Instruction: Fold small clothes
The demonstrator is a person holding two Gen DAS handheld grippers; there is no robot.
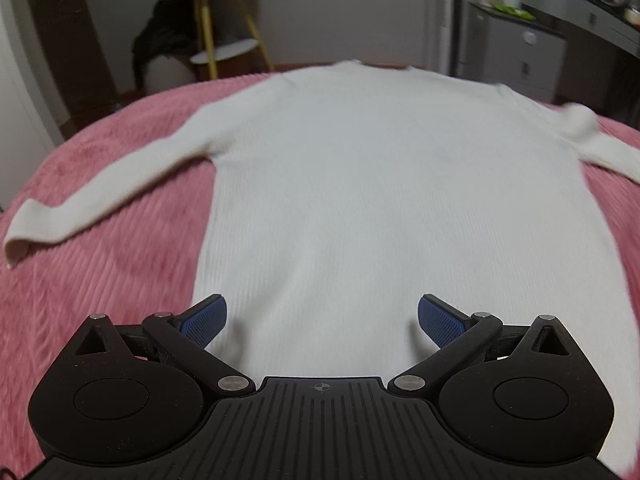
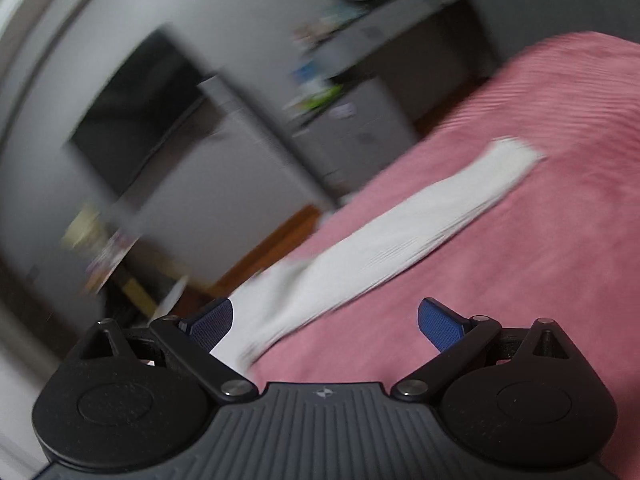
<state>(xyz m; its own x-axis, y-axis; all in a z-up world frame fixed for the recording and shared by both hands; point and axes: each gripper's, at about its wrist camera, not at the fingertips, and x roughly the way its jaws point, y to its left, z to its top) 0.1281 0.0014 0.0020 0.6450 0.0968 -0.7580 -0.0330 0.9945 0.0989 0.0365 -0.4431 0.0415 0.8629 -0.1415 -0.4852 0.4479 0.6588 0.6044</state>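
Sweater flat on bed, both grippers spread

Sweater [image 1: 360, 184] lay flat on the pink blanket [image 1: 100, 280], long axis running away from the left gripper [image 1: 322, 320]: hem nearest, neckline far. White, fine-ribbed, smooth; left sleeve [image 1: 100, 192] angled out toward the near left. Left gripper hung over the hem, jaws wide, holding nothing. Right gripper [image 2: 325, 322] was also spread, empty, above the right sleeve [image 2: 400, 232]; that view was blurred. Yellow-legged stand [image 1: 224, 20] and grey cabinet [image 1: 516, 52] stood beyond the bed.
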